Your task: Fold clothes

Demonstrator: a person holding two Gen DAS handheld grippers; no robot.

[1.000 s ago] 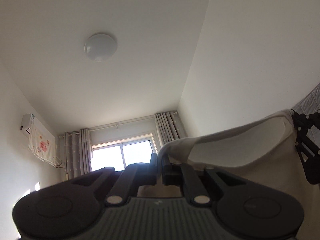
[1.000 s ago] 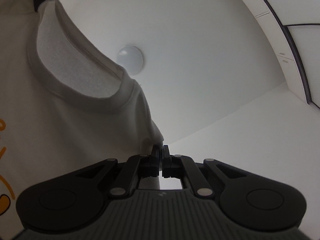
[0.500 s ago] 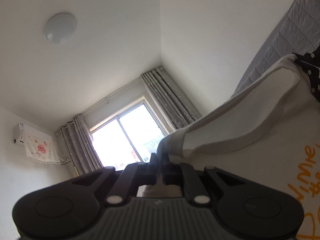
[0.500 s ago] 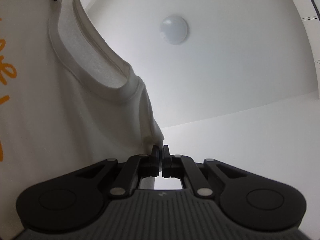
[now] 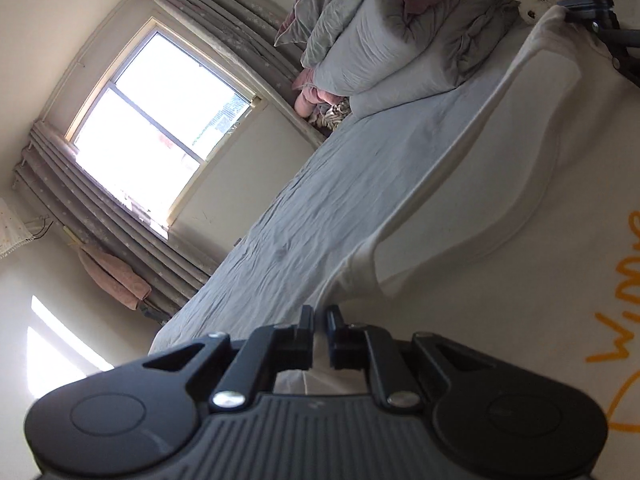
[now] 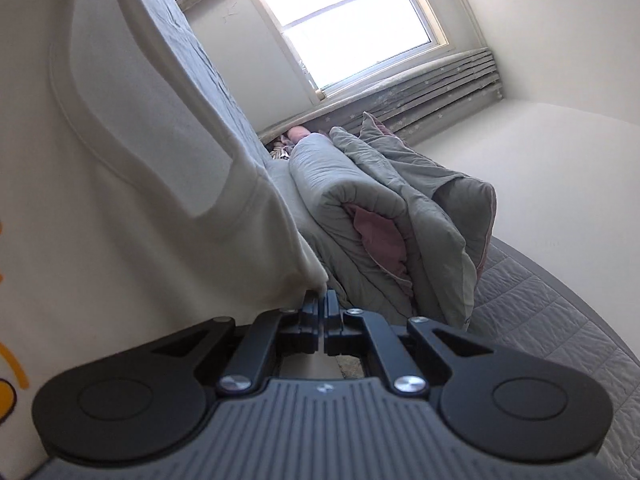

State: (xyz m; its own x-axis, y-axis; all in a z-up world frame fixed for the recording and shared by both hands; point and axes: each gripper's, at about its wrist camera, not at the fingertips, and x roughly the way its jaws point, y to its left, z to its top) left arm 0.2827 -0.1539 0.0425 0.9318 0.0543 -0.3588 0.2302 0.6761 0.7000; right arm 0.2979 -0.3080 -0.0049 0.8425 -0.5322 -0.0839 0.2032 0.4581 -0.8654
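— What have your two grippers now?

— Your left gripper (image 5: 319,316) is closed on one shoulder of the cream T-shirt (image 5: 520,280); only a thin strip of cloth sits between its fingers. Your right gripper (image 6: 323,307) is closed on the other shoulder (image 6: 308,276) in the same way.

— And where is the shirt?

— You hold it stretched between both grippers, above the grey bed sheet (image 5: 340,184). The neck opening (image 5: 500,168) hangs open between them, and the orange lettering (image 5: 624,280) is on the side toward you. Whether the hem touches the bed I cannot tell. A rolled grey quilt (image 6: 380,216) lies at the head of the bed, under the window (image 6: 352,12).
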